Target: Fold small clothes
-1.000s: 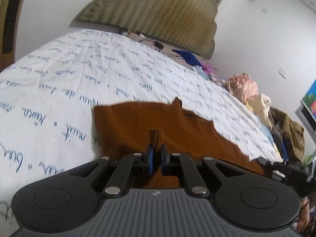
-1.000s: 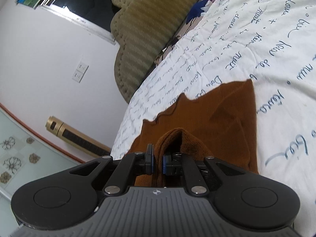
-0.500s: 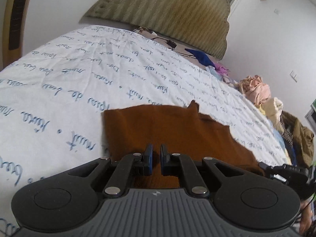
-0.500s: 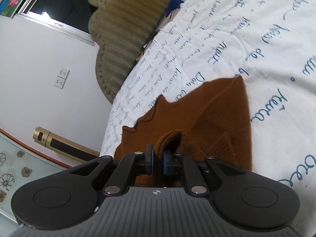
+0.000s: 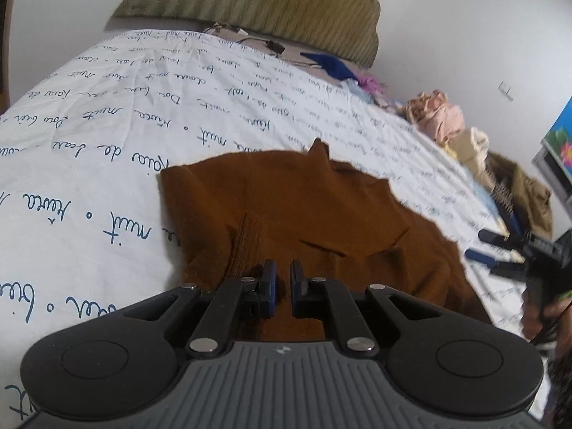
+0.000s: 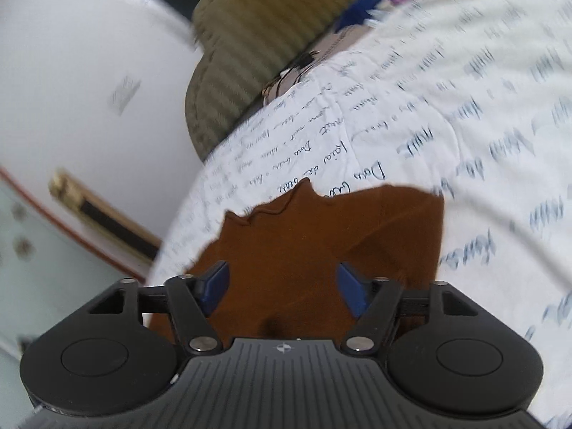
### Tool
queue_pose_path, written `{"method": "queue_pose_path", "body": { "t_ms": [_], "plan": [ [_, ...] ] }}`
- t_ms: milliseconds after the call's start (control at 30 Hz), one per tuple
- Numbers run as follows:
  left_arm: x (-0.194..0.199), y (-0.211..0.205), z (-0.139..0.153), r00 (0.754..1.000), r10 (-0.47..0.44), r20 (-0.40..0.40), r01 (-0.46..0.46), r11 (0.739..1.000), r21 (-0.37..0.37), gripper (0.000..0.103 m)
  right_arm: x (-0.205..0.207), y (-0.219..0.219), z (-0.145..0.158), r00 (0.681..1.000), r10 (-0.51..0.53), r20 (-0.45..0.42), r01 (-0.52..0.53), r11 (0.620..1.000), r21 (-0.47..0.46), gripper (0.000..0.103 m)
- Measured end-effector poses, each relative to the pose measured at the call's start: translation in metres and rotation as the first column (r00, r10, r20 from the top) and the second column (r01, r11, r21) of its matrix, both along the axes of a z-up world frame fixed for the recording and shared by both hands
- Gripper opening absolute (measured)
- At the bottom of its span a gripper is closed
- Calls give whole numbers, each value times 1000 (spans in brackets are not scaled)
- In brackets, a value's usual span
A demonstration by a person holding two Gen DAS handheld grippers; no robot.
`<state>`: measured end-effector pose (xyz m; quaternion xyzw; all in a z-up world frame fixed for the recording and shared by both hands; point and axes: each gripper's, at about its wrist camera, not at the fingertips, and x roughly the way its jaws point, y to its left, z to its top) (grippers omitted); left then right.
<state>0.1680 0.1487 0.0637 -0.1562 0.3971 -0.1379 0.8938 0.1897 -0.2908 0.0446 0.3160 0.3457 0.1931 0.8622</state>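
Observation:
A small brown knit garment (image 5: 304,211) lies on the white bedsheet with blue script (image 5: 107,136). Its near edge is folded over, with a ribbed cuff (image 5: 246,243) lying on top at the left. My left gripper (image 5: 282,286) hovers over the near edge, its jaws nearly together with a narrow gap and no cloth between them. My right gripper (image 6: 284,287) is wide open above the garment (image 6: 321,236) and holds nothing. It also shows at the right edge of the left wrist view (image 5: 500,250).
An olive padded headboard (image 5: 271,3) stands at the far end of the bed. A pile of loose clothes (image 5: 450,121) lies along the bed's right side, with a blue item (image 5: 332,66) and a cable (image 5: 264,44) near the headboard.
Both grippers let go of the brown garment's edge. The right gripper opened wide, the left parted slightly. The cloth now lies folded on the bed, and both views tilted.

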Motion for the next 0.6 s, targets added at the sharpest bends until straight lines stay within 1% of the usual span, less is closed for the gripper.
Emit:
{"method": "queue_pose_path", "body": {
  "t_ms": [67, 133, 200, 300, 367, 467, 533, 600],
  "plan": [
    [1, 1, -3, 1000, 1, -15, -1, 1000, 0, 8, 11, 4, 3, 999, 43, 8, -42, 997, -67, 68],
    [0, 3, -5, 1000, -1, -27, 1, 1000, -12, 8, 28, 8, 1, 996, 91, -12, -92, 991, -102, 66],
    [0, 7, -5, 999, 4, -33, -4, 1000, -24, 8, 44, 9, -6, 992, 116, -45, -120, 987, -103, 63],
    [-1, 11, -7, 999, 0, -46, -2, 999, -34, 8, 62, 9, -19, 985, 145, -94, -152, 986, -69, 62],
    [-3, 10, -8, 999, -7, -45, 7, 1000, -18, 8, 66, 13, -25, 979, 170, -115, -180, 980, -80, 62],
    [-2, 7, -9, 999, -25, -43, 25, 1000, 4, 8, 67, 23, -31, 964, 235, -121, -247, 964, -96, 62],
    [1, 4, -11, 998, -28, -50, 29, 999, 15, 8, 67, 31, -31, 958, 267, -108, -279, 953, -120, 54],
    [4, 2, -12, 998, -30, -53, 30, 999, 12, 8, 68, 36, -30, 954, 279, -107, -293, 945, -145, 31]
  ]
}}
